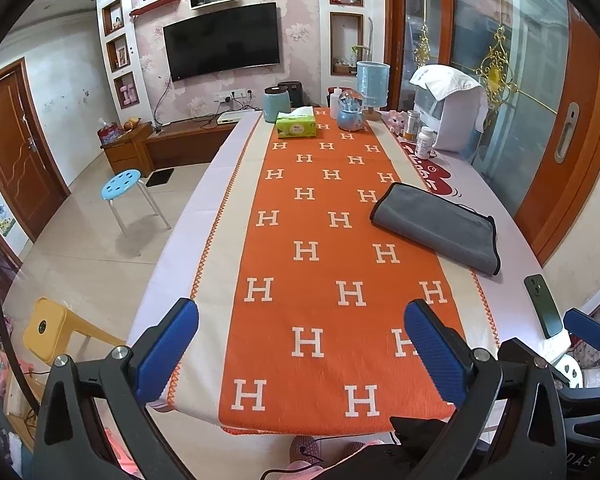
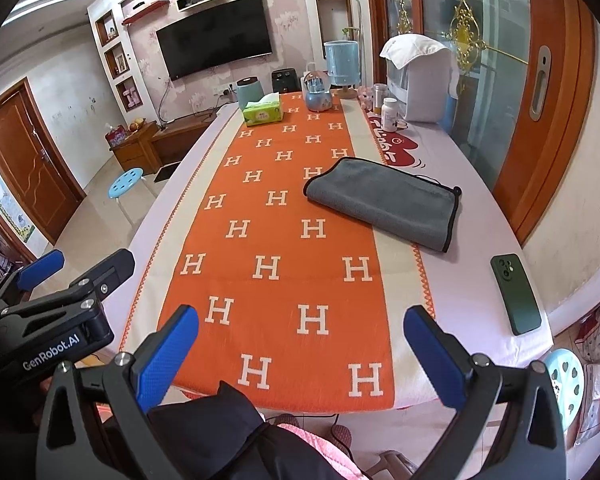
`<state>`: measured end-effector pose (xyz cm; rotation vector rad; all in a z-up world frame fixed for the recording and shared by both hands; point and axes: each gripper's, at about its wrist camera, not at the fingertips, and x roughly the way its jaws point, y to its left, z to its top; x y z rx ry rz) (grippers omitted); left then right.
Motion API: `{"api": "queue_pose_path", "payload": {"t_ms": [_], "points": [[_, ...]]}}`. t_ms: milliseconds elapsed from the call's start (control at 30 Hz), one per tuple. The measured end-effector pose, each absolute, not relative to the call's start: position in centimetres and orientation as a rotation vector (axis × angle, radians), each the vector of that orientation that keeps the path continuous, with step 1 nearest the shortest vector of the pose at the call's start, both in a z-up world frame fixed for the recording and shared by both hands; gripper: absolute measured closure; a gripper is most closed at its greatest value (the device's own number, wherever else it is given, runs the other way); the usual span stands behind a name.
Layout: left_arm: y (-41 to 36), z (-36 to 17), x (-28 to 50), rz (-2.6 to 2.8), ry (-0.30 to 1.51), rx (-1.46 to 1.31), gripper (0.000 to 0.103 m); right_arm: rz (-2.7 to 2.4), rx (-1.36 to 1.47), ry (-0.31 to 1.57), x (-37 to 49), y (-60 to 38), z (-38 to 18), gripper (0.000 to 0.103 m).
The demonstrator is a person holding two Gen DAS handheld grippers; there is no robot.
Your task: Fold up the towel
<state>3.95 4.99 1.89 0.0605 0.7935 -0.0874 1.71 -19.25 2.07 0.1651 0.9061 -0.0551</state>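
A grey towel with a black hem [image 1: 436, 226] lies folded into a flat rectangle on the right side of the table, half on the orange runner; it also shows in the right wrist view [image 2: 384, 204]. My left gripper [image 1: 300, 344] is open and empty above the table's near edge, well short of the towel. My right gripper [image 2: 300, 344] is open and empty too, near the front edge. The left gripper also shows at the left of the right wrist view [image 2: 72, 268].
A dark green phone [image 2: 518, 294] lies on the table's right front corner. A tissue box [image 1: 296, 124], jars, bottles and a lamp stand at the far end. An orange runner with white H letters [image 1: 320, 280] covers the middle. Stools stand on the floor to the left.
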Motion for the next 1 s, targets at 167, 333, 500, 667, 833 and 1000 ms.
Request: {"api": "queue_pose_path", "payload": {"t_ms": [167,333,500,667,833,1000], "points": [[4.89,1.80,3.84,-0.090,0.792,0.061,0.001,-0.058,0.165,0.905,1.56,-19.21,2.01,0.000],[4.81,1.83,3.71,-0.093,0.792,0.060,0.001,-0.057,0.166,0.905,1.55,-19.29,2.00,0.000],[4.62,1.80,3.61,-0.097,0.791,0.062,0.001,-0.059,0.166,0.905,1.47,-19.34,1.95,0.000],[4.40,1.82,3.65,-0.106,0.792,0.066,0.001,-0.057,0.167,0.906,1.44,-19.36,1.93,0.000],[4.37,1.83,3.68,-0.108,0.791,0.067,0.001,-0.058,0.166,0.907,1.45,-19.35,1.95,0.000],[4.36,1.82,3.67,-0.107,0.792,0.066,0.001,-0.057,0.165,0.907,1.44,-19.32,1.95,0.000]]}}
